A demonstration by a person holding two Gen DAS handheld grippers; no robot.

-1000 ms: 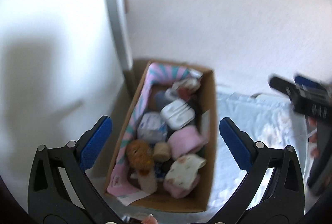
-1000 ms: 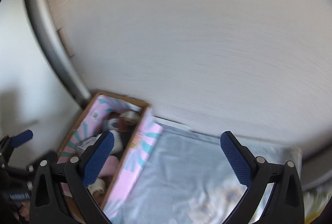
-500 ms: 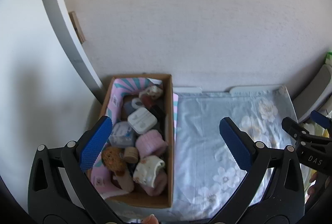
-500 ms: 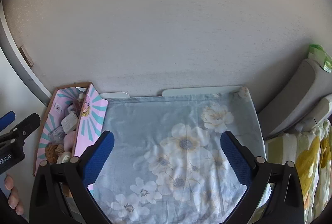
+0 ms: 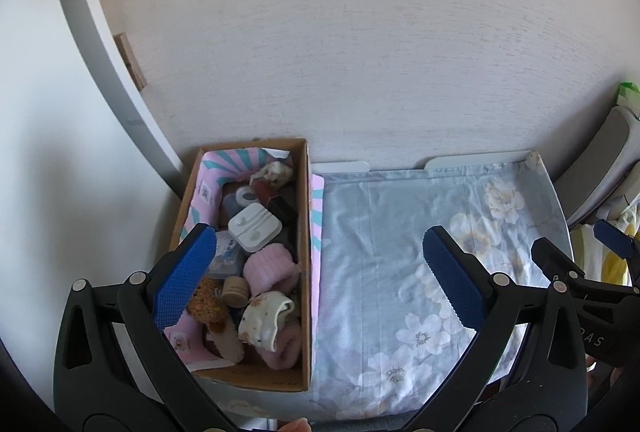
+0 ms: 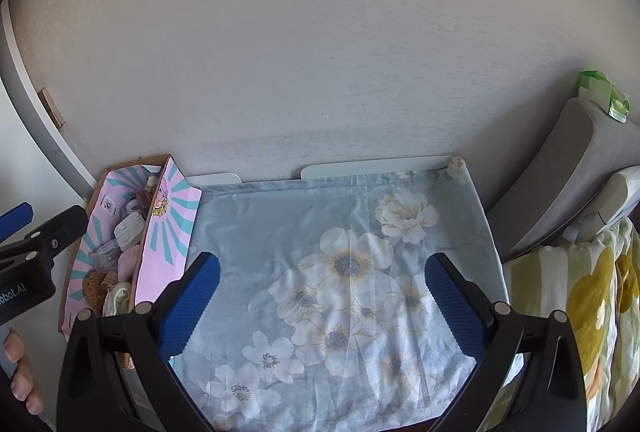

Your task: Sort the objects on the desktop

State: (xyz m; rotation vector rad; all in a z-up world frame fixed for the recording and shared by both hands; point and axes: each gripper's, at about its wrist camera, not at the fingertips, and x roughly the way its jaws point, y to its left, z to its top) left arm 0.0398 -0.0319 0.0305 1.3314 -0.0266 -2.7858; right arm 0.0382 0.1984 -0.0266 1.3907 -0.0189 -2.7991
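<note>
A cardboard box (image 5: 303, 264) with pink-and-teal flaps stands at the left end of a small table, against the wall. It holds several small things: a white earphone case (image 5: 255, 227), a pink rolled cloth (image 5: 267, 267), a spotted cream sock (image 5: 264, 319), a brown fuzzy toy (image 5: 205, 306) and a small wooden cylinder (image 5: 235, 291). The box also shows in the right wrist view (image 6: 168, 232). My left gripper (image 5: 316, 278) is open and empty above the box's right side. My right gripper (image 6: 320, 308) is open and empty above the cloth.
A light blue floral cloth (image 6: 340, 272) covers the table to the right of the box. A white wall (image 6: 320, 51) stands right behind. A grey cushion (image 6: 560, 171) and a yellow-flowered pillow (image 6: 592, 296) lie to the right. A grey door frame (image 5: 100, 51) is at left.
Both cameras swung from the wall and box to a steadier, wider look at the table. Both grippers stayed open and empty. Nothing on the table moved.
</note>
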